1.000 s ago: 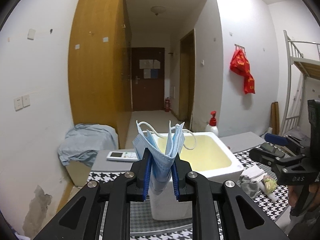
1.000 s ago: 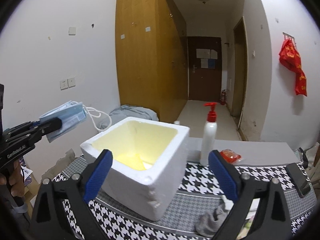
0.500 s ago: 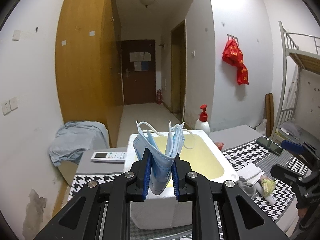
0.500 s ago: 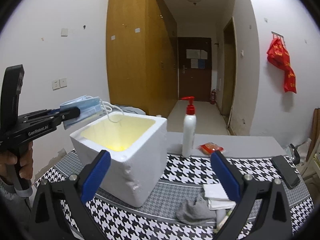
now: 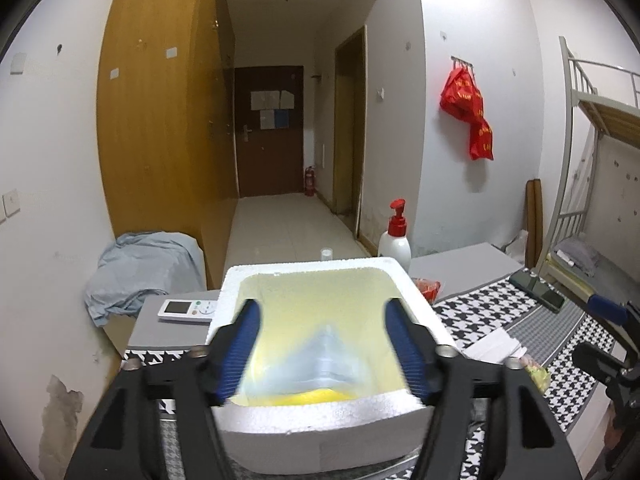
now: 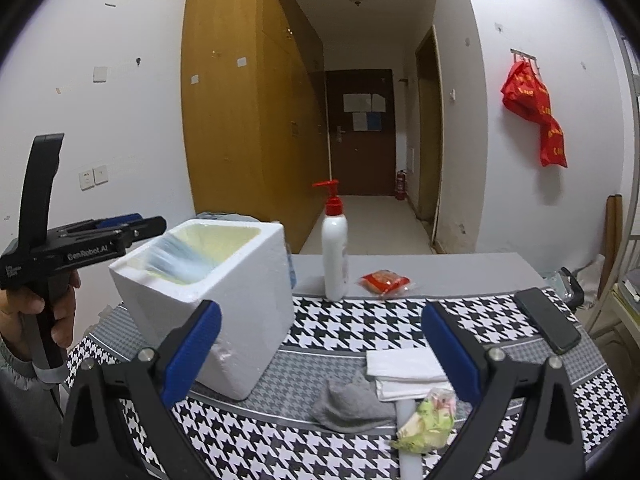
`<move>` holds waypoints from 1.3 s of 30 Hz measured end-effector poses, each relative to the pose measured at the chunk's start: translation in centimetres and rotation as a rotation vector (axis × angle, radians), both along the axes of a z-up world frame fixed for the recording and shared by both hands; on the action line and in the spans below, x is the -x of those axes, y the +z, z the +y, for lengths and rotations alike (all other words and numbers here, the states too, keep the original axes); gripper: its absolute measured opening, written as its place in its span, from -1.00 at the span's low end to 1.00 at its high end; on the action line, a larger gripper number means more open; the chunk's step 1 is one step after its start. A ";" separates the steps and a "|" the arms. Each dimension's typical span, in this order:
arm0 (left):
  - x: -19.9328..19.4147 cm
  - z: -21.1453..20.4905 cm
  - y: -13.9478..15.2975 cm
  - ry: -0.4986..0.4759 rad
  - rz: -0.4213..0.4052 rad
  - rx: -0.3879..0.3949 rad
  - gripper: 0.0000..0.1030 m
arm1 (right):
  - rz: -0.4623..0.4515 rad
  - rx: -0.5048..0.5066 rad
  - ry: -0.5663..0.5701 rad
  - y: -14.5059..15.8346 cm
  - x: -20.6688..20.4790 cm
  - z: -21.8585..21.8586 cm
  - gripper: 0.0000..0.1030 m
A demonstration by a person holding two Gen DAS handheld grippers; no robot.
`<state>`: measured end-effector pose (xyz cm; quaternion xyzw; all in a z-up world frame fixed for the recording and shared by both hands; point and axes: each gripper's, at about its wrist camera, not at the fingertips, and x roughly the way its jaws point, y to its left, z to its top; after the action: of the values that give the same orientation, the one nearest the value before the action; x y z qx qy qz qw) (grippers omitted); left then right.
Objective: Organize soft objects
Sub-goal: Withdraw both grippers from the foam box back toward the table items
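Note:
A stack of blue face masks (image 5: 320, 356) drops, blurred, inside the white foam box (image 5: 320, 436) with its yellow lining. My left gripper (image 5: 320, 308) hovers over the box's near rim; its jaws are opening and the pads no longer touch the masks. From the right wrist view the left gripper (image 6: 136, 224) reaches over the box (image 6: 240, 312) from the left, with the masks (image 6: 176, 258) a blue streak below it. My right gripper (image 6: 320, 316) stands open with nothing in it above the checked table. A grey sock (image 6: 352, 404) and a folded white cloth (image 6: 404, 368) lie under it.
A green snack packet (image 6: 428, 424) lies beside the sock. Behind the box stand a red-capped pump bottle (image 6: 335, 248) and a red packet (image 6: 384, 282). A phone (image 6: 546, 320) sits far right. A remote (image 5: 186, 310) lies left of the box.
The left gripper's jaws went from shut on the masks to wide apart, and the masks fell into the box. Both grippers moved nearer the box and table.

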<state>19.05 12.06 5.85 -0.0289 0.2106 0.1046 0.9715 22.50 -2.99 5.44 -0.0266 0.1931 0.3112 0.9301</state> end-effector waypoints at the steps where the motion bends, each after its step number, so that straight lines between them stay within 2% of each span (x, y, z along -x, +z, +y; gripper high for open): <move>1: 0.0 -0.1 0.0 0.000 -0.006 0.000 0.46 | 0.000 -0.001 -0.002 0.0 0.1 -0.1 0.97; 4: 0.3 -0.3 0.1 -0.002 -0.026 0.000 0.79 | 0.002 -0.005 -0.014 -0.1 0.0 -0.6 0.97; 6: 0.7 -0.7 0.2 -0.001 -0.042 0.000 0.90 | 0.005 -0.008 -0.019 -0.1 0.0 -0.8 0.97; 10: 1.6 -1.3 0.1 -0.022 -0.060 0.001 0.98 | 0.009 -0.012 -0.030 -0.2 0.0 -1.2 0.97; 14: 2.5 -1.9 0.0 -0.027 -0.068 -0.018 0.98 | 0.003 -0.016 -0.040 -0.1 0.4 -1.6 0.97; 22: 6.1 -3.2 0.9 -0.041 -0.136 -0.018 0.98 | -0.014 -0.019 -0.036 0.4 1.5 -2.0 0.97; 30: 8.3 -3.3 1.0 -0.058 -0.171 0.069 0.98 | -0.046 -0.029 -0.025 1.0 3.6 -2.6 0.97; 39: 10.9 -5.3 1.4 -0.069 -0.211 0.021 0.98 | -0.093 -0.027 -0.032 1.9 6.1 -3.5 0.97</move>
<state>8.14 6.81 7.24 -0.0427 0.1089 0.0653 0.9910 16.40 -6.50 7.36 -0.0254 0.1459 0.2975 0.9432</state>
